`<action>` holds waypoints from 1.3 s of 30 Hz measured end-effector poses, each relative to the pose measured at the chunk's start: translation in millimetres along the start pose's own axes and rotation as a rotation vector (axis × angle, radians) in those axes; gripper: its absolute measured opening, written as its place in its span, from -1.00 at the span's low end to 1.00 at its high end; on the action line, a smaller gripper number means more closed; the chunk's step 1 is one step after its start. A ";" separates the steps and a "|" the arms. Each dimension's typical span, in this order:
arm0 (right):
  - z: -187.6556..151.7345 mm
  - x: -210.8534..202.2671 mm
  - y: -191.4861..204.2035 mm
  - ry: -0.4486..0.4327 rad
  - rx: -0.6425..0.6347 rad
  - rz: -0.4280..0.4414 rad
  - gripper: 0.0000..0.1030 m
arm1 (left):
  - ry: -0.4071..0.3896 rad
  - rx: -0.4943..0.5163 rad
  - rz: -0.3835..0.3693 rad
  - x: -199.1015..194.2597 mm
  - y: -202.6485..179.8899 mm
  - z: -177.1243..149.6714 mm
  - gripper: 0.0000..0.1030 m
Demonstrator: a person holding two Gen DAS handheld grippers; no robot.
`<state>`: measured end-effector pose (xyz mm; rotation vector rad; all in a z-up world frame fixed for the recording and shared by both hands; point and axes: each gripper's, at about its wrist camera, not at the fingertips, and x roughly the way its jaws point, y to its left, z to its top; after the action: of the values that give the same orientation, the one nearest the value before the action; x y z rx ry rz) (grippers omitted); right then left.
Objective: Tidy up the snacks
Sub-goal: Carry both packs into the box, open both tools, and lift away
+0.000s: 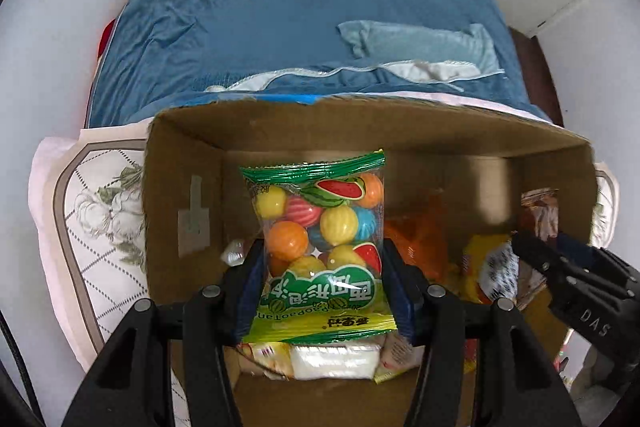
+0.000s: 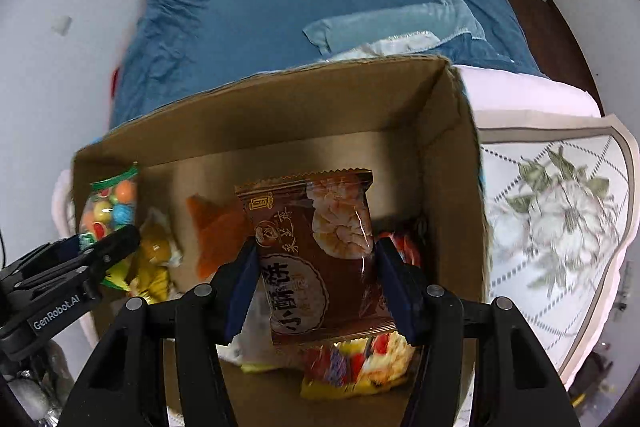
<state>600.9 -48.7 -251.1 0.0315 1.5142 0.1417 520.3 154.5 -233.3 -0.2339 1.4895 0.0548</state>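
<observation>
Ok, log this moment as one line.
left gripper: holds fruit-candy bag | right gripper: holds brown snack packet | both over cardboard box of snacks

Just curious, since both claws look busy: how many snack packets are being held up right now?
2. The left gripper holds a bag of gumballs over the cardboard box; the right gripper holds a brown snack packet. More packets lie loose in the box, some possibly hidden.

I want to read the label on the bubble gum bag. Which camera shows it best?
The left wrist view: the bubble gum bag fills the centre, held between the left gripper jaws, print facing the camera. The right wrist view shows it small and blurred at the cardboard box's left edge.
</observation>
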 end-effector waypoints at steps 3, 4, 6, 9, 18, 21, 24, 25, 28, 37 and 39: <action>12.1 10.1 0.3 0.025 0.001 -0.011 0.18 | 0.044 -0.009 0.010 14.4 5.1 9.1 0.03; 15.3 14.6 0.5 0.036 -0.008 -0.021 0.18 | 0.055 -0.015 0.017 17.0 6.4 9.8 0.04; 19.0 19.8 2.2 0.070 -0.017 -0.046 0.25 | 0.064 -0.023 0.007 19.4 9.0 10.2 0.14; 23.4 22.3 6.9 0.053 -0.031 -0.055 0.94 | 0.043 -0.008 0.007 14.8 6.5 9.2 0.73; 2.3 13.3 8.7 0.033 -0.041 -0.033 0.94 | -0.028 0.007 -0.026 -9.9 4.4 -3.0 0.84; -14.5 2.8 8.9 0.004 -0.058 -0.043 0.94 | -0.058 0.021 -0.030 -21.6 1.5 -16.4 0.92; -34.0 -10.6 12.1 -0.037 -0.089 -0.068 0.94 | -0.108 0.024 -0.030 -36.4 -1.1 -33.9 0.93; -40.3 -15.8 12.8 -0.053 -0.095 -0.072 0.94 | -0.122 0.021 -0.030 -41.4 -1.2 -40.3 0.93; -64.0 -35.6 16.0 -0.111 -0.110 -0.076 0.94 | -0.162 0.017 -0.029 -55.9 -2.1 -59.2 0.93; -128.2 -89.3 17.1 -0.265 -0.143 -0.092 0.94 | -0.303 0.023 0.008 -107.9 -7.8 -126.5 0.93; -141.2 -98.7 16.4 -0.284 -0.141 -0.082 0.94 | -0.343 0.031 0.022 -121.5 -10.0 -142.5 0.93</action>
<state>454.0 -53.0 -159.5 -0.1184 1.2168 0.1707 372.2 131.0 -120.7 -0.1729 1.1505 0.0854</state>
